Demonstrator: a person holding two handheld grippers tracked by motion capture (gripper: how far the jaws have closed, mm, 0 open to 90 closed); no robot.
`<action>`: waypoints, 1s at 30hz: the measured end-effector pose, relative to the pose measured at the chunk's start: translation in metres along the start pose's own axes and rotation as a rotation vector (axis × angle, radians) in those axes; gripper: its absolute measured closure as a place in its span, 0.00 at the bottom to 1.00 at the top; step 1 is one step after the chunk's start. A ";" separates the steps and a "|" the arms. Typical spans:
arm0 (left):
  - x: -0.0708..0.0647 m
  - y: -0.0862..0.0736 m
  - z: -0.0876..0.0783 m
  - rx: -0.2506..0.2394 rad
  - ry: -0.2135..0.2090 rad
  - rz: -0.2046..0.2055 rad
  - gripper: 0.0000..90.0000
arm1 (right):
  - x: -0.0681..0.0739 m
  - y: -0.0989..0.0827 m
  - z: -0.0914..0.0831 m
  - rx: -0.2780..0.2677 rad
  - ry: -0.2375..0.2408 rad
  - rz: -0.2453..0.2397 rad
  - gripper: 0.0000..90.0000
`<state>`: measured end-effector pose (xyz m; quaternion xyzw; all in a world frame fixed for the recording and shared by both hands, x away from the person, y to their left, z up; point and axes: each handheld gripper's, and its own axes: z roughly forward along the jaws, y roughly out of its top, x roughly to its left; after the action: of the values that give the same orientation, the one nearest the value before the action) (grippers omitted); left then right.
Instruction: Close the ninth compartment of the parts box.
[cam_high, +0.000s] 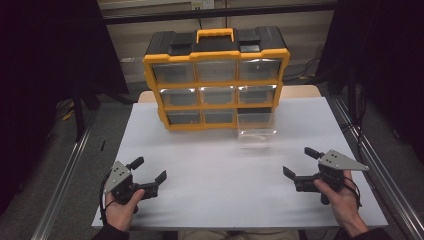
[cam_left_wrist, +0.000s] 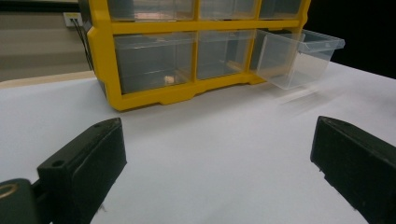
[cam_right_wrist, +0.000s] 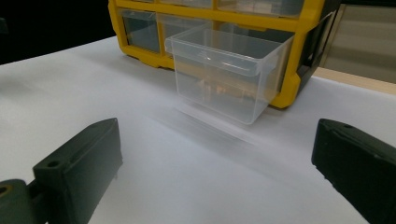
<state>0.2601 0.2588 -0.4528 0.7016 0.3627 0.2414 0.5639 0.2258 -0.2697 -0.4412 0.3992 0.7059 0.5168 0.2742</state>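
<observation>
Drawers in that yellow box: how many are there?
9, in three rows of three in the yellow box; eight are shut, and the bottom-right drawer is pulled out over the table.

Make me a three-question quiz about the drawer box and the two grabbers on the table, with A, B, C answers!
1. Which drawer is pulled out of the organizer?
A. top left
B. middle
C. bottom right

2. How many drawers does it have?
A. four
B. nine
C. twelve

3. How are the left gripper and the right gripper?
A. both open, holding nothing
B. both shut
C. one grips the drawer

Answers:
1 C, the clear drawer sticks out onto the table at the bottom right.
2 B, three rows of three.
3 A, each pair of jaws stands wide apart over bare table.
</observation>
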 end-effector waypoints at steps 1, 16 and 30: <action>0.000 0.000 0.000 -0.001 0.001 -0.003 0.03 | 0.000 0.001 0.002 -0.003 0.004 -0.007 0.01; -0.001 0.000 0.000 -0.006 -0.006 0.003 0.03 | 0.009 0.009 0.025 -0.011 0.035 -0.005 0.01; 0.000 0.000 0.000 0.002 -0.001 0.003 0.03 | 0.011 0.017 0.043 -0.022 0.053 0.003 0.03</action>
<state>0.2604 0.2592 -0.4527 0.7026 0.3617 0.2416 0.5632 0.2594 -0.2362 -0.4382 0.3833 0.7066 0.5353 0.2594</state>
